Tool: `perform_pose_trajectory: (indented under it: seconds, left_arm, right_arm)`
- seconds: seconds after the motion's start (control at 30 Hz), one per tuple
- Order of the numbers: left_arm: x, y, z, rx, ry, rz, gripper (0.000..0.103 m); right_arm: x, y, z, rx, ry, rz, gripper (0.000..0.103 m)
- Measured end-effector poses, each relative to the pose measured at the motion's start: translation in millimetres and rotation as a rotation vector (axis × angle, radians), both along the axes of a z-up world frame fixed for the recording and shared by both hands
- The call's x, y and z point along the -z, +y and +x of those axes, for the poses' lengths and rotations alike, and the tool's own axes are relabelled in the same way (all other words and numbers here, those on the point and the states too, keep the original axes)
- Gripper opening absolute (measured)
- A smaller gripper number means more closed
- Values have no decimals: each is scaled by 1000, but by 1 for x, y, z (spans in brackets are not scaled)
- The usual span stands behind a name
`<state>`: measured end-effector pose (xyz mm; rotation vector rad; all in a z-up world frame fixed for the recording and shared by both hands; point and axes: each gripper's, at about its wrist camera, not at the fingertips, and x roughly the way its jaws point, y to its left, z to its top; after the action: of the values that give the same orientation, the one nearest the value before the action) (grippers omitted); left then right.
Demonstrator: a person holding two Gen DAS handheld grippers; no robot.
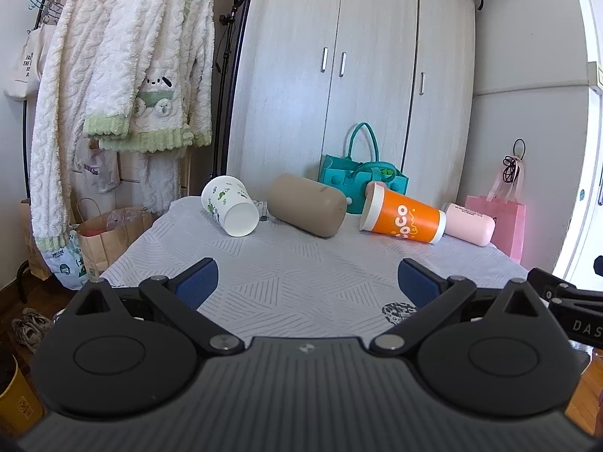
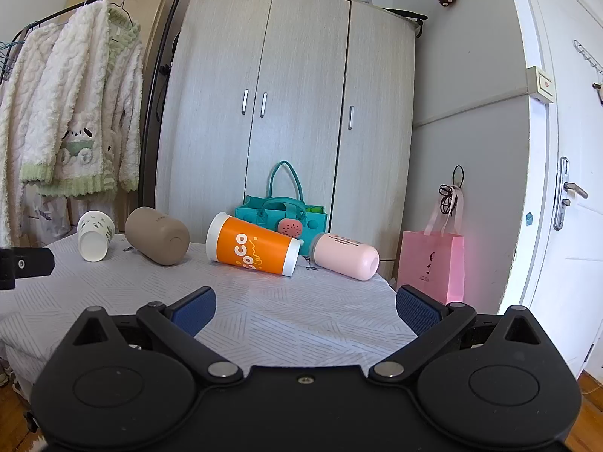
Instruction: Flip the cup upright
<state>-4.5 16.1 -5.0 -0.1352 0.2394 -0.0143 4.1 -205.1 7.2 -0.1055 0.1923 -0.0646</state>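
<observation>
A: Bedroom setting w/ a patterned grey-white cover on the counter [image 2: 264, 312]; wardrobe [image 2: 286, 113] behind, clothes rack to one side. What's noted nearest the cams?

B: Left gripper [image 1: 307, 282] is held low over the near edge of the counter, jaws spread wide, nothing gripped. Right gripper [image 2: 305, 307] likewise: jaws fully apart, nothing held. Both are kept well apart from the cups.

A: And farther back?

B: Four vessels are seen in a row across the far half of the counter, all lying on their sides. From the left: white printed cup [image 1: 230, 206], mouth turned toward the cam; tan tumbler [image 1: 306, 204] just beside it; orange cup [image 2: 253, 245] w/ white lid end; pink bottle [image 2: 345, 256], touching or nearly touching the orange one — can't be told which.

A: Behind those?

B: Teal bag [image 2: 280, 218] against the wardrobe, pink paper bag [image 2: 433, 263] off the counter's right end.

A: Progress?

B: None judged done. No cup is stood upright yet, none is grasped. Approach, grip, rotation and set-down are all left. Which cup is meant isn't shown; the white one is nearest the left gripper's side.
</observation>
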Motion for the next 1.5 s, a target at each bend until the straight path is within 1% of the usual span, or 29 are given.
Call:
perform_pose_trajectory:
  seconds: [0.17, 0.3, 0.57, 0.87, 0.97, 1.1, 1.23, 1.3, 1.43, 1.5]
  left_arm:
    - [1, 1, -1, -11, 6, -1, 103]
    - [2, 2, 1, -15, 27, 2, 103]
    - [0, 2, 2, -17, 27, 2, 103]
    - [0, 0, 2, -15, 32, 6, 103]
    - [-2, -1, 3, -12, 48, 5, 103]
    - [-11, -3, 9, 19, 82, -7, 103]
    - [-23, -9, 23, 64, 147, 11, 103]
    - [-28, -13, 28, 84, 162, 21, 103]
    - [-42, -23, 40, 123, 191, 29, 103]
    - [-50, -29, 47, 154, 203, 25, 103]
  right_arm:
    - [2, 2, 0, -1, 1, -3, 103]
    - [2, 3, -1, -13, -3, -1, 103]
    - [0, 3, -2, -3, -2, 1, 103]
    - [1, 2, 0, -3, 17, 3, 103]
    - [-1, 3, 3, -3, 26, -13, 103]
    - [-10, 1, 8, -4, 40, -34, 103]
    - [-21, -6, 15, -6, 47, -39, 103]
    - [-27, -11, 19, -12, 53, -43, 103]
    - [-35, -23, 28, -36, 84, -53, 103]
    - [-43, -31, 33, -76, 105, -47, 103]
